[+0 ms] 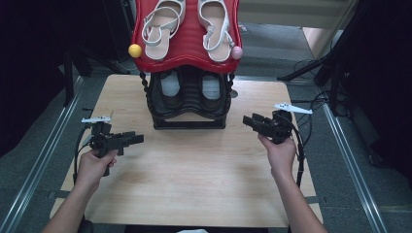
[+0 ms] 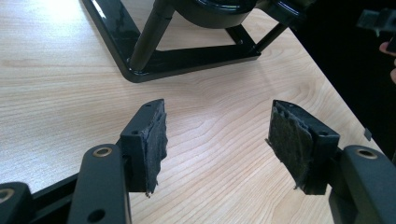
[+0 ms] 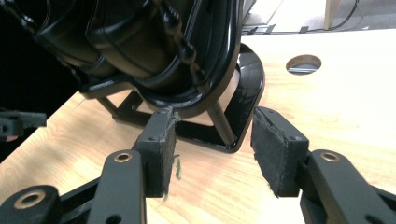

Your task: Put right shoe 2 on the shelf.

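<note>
Low in the frame, left tool [image 1: 137, 139] held above the surface [image 1: 194, 184], jaws wide, nothing between; in the left gripper view, bare wood between the pads [image 2: 154, 140]. At right centre, right tool [image 1: 248, 121] in a hand [image 1: 279, 153], jaws wide and empty, aimed at the rack [image 1: 189, 99]; in the right gripper view, the rack's black base [image 3: 243, 116] just beyond the pads [image 3: 275, 158], apart from them. Farther up, centre of the surface, rack standing upright: black shoes [image 1: 171, 90] on the lower tier, white sandals [image 1: 163, 26] on the red top tier [image 1: 189, 43]. Yellow ball [image 1: 135, 50] at the red tier's left corner, pink ball [image 1: 236, 52] at its right.
</note>
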{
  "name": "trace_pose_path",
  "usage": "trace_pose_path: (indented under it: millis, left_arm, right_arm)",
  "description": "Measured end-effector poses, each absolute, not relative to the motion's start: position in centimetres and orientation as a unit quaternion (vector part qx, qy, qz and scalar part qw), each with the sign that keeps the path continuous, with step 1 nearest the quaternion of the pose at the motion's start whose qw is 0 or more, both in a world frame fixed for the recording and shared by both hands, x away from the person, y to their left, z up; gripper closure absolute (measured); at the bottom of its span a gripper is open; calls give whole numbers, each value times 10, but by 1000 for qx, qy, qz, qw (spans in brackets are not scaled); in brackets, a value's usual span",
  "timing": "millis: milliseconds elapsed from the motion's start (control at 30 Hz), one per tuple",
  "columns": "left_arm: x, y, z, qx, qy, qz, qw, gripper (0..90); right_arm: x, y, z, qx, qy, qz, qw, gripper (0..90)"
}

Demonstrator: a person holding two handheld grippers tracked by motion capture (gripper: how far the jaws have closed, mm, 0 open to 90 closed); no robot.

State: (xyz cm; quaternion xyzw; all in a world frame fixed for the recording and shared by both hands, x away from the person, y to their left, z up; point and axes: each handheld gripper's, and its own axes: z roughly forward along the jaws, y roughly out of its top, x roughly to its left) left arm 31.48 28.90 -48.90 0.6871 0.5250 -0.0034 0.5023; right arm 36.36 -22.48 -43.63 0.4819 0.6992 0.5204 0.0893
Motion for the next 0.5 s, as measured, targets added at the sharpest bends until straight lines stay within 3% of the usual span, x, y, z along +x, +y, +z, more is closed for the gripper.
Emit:
trace_pose_path:
  millis: [500]
  left_arm:
    - [316, 291, -486, 691, 518, 3, 503, 371]
  right_arm:
    - [339, -238, -462, 480, 695, 528, 91, 496]
